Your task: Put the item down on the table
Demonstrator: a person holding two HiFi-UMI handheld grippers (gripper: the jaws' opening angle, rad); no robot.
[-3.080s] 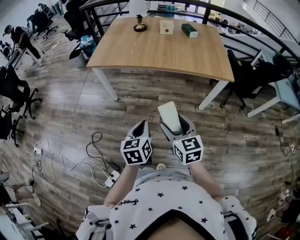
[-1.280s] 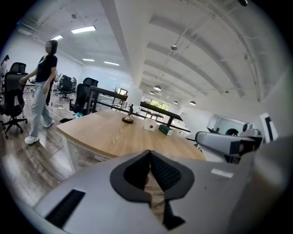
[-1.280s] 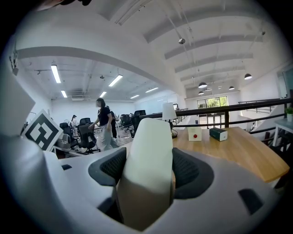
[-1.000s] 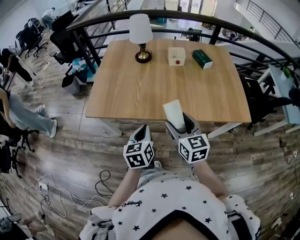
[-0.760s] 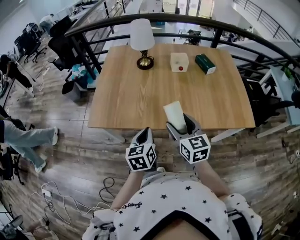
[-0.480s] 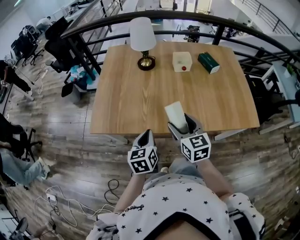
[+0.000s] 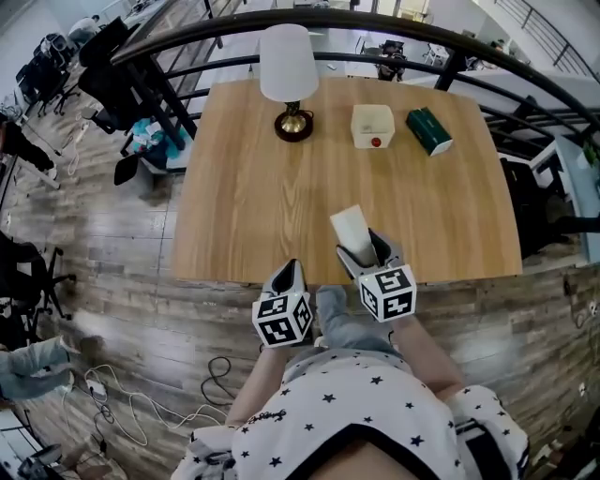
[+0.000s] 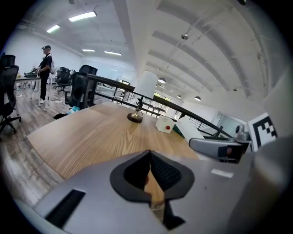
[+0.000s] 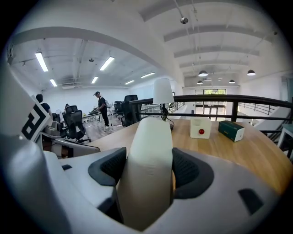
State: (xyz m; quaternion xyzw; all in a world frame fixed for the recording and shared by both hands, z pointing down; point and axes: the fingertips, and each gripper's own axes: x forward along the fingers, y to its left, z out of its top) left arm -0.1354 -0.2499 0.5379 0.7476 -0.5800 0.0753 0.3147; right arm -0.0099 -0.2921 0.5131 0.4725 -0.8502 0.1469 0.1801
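Note:
My right gripper [image 7: 364, 250] is shut on a cream-white oblong item [image 7: 352, 231], which sticks out past the jaws over the near edge of the wooden table [image 7: 253, 197]. The right gripper view shows the same item [image 9: 149, 169] clamped between the dark pads [image 9: 188, 171], tilted up and forward. My left gripper [image 7: 290, 274] hovers just short of the table's near edge, to the left of the right one. Its jaws meet with nothing between them [image 8: 149, 171].
At the table's far side stand a white-shaded lamp [image 7: 287, 66], a white box with a red dot [image 7: 372, 126] and a dark green box [image 7: 429, 130]. A black railing [image 7: 375, 23] curves behind the table. Office chairs [image 7: 103, 66] and cables [image 7: 112, 394] lie on the wooden floor at the left.
I have walked up to the table: it has come much nearer and both grippers now reach its near edge. The right gripper has kept hold of the white item throughout.

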